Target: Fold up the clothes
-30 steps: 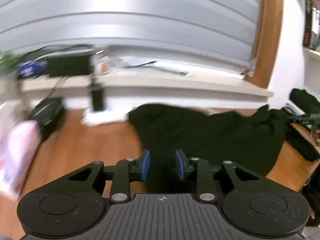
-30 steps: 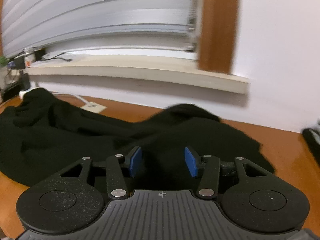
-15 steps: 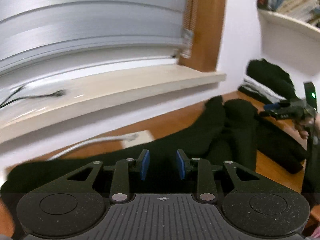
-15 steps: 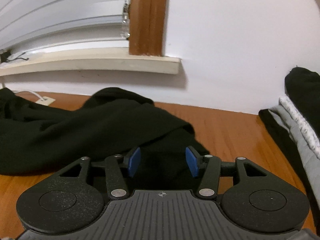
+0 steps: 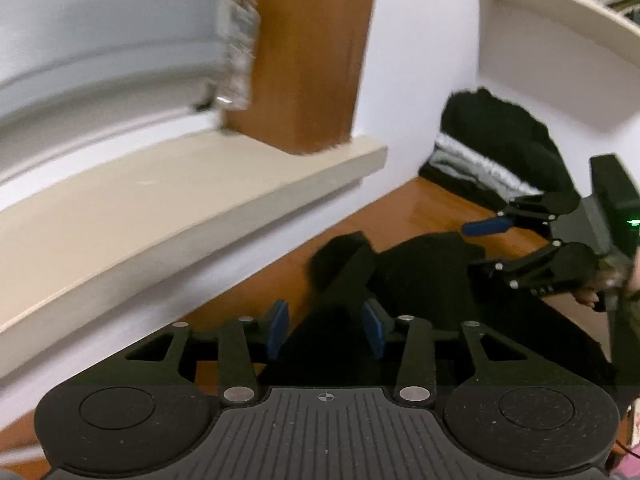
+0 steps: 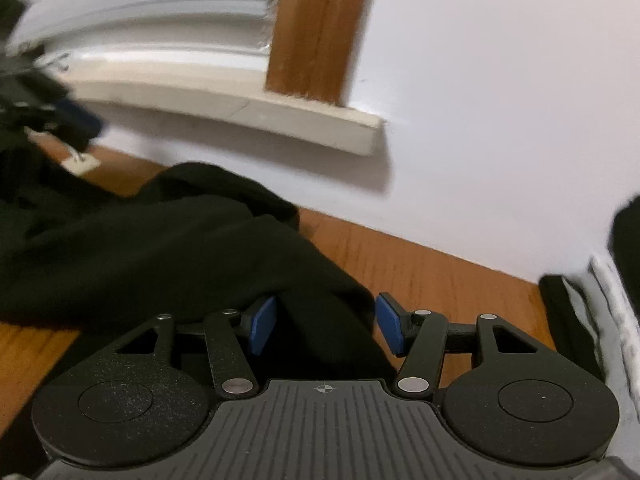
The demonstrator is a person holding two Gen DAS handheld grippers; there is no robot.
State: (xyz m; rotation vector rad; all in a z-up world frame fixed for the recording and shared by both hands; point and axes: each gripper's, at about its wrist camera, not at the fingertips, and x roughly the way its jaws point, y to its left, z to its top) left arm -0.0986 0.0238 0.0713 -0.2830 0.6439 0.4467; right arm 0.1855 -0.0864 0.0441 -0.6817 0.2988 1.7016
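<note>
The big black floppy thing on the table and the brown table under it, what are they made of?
The black garment looks like soft knit or fleece cloth, matte: it slumps in rounded folds and gives no shine. Which fibre, I cannot tell. The brown table looks like wood or wood-look laminate, smooth and slightly glossy: streaky grain lines run along it and light reflects off it.

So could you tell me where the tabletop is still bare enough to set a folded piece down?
Bare wood lies between the black garment and the folded stack by the wall. A narrower strip runs under the windowsill. It is crowded around the garment, where both grippers work.
</note>
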